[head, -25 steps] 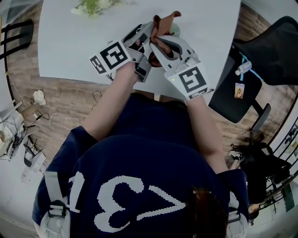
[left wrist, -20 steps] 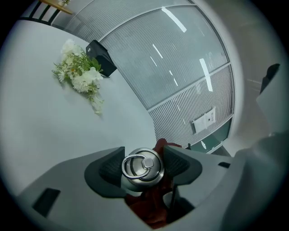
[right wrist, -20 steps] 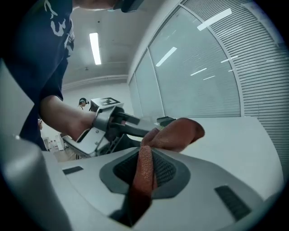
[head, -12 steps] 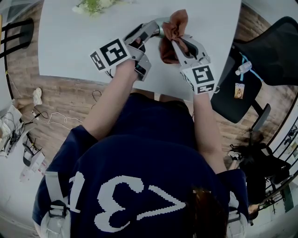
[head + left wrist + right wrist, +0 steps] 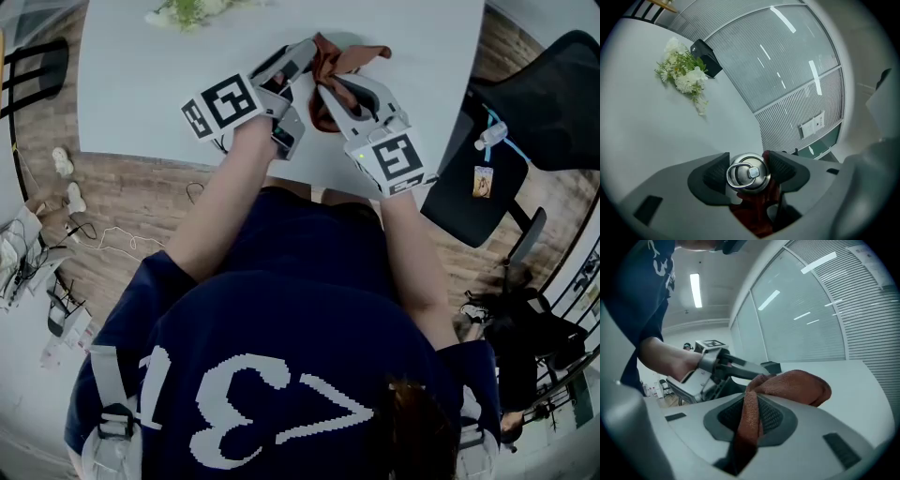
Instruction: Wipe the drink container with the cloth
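Nearest the person, two hand-held grippers meet over the white worktop (image 5: pixel 131 84), one in each hand. The left hand-held gripper (image 5: pixel 746 155) has its jaws closed on the single drink container (image 5: pixel 747 174), a dark pad pressing on either side of its top. Only that top shows: a round, polished silver lid with a hinged metal ring lying flat on it and a small square mount at the ring's edge. The lid is on, so nothing of any contents shows, and the body is hidden behind the jaws. Whether the container rests on the worktop I cannot tell. The right hand-held gripper (image 5: pixel 752 404) is nearly closed, pinching the one cloth (image 5: pixel 797 385), a rust-brown terry piece. A narrow fold runs down between the pads, and the rest bunches out past the jaw tips toward the left gripper. A darker red part of the cloth lies right under the lid, in the left gripper's throat. Farther along the worktop lies one bunch of white flowers (image 5: pixel 684 75), with a small black object (image 5: pixel 705 55) just beyond it.
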Available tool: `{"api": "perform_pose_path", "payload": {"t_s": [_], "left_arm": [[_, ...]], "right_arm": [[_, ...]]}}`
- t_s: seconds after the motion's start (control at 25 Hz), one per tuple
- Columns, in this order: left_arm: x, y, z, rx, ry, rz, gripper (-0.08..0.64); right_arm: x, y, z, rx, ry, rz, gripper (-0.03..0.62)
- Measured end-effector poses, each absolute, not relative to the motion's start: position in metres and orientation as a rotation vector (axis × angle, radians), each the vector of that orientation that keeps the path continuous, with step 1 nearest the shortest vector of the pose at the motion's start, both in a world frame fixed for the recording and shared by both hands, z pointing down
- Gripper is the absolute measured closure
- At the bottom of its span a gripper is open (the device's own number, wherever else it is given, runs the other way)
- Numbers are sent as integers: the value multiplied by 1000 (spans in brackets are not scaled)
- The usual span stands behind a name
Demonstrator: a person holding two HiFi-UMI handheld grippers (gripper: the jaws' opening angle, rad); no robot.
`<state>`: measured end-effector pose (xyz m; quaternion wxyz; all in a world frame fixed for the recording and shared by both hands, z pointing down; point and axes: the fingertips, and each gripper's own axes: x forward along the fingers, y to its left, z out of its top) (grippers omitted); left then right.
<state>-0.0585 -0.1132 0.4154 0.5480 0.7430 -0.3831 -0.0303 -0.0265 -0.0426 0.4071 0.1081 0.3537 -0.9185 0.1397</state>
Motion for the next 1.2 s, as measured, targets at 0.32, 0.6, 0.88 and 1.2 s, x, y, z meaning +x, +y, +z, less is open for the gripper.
{"api": "perform_pose_path", "payload": {"t_s": [0.32, 0.6, 0.88, 1.2], "left_arm": [[-60, -115, 416, 1750, -894, -71, 290], [-60, -117, 415, 1776, -884, -55, 290], [-54, -113, 409, 1884, -850, 18, 290], [-51, -107, 411, 1998, -776, 106, 290]], "right_arm": [[-19, -42, 421, 1047, -2682, 424, 522], [54, -63, 480, 1278, -2415, 659, 522], [11, -79, 408, 1180, -2763, 858, 520], [24, -90, 420, 1211, -2671, 817, 520]]}}
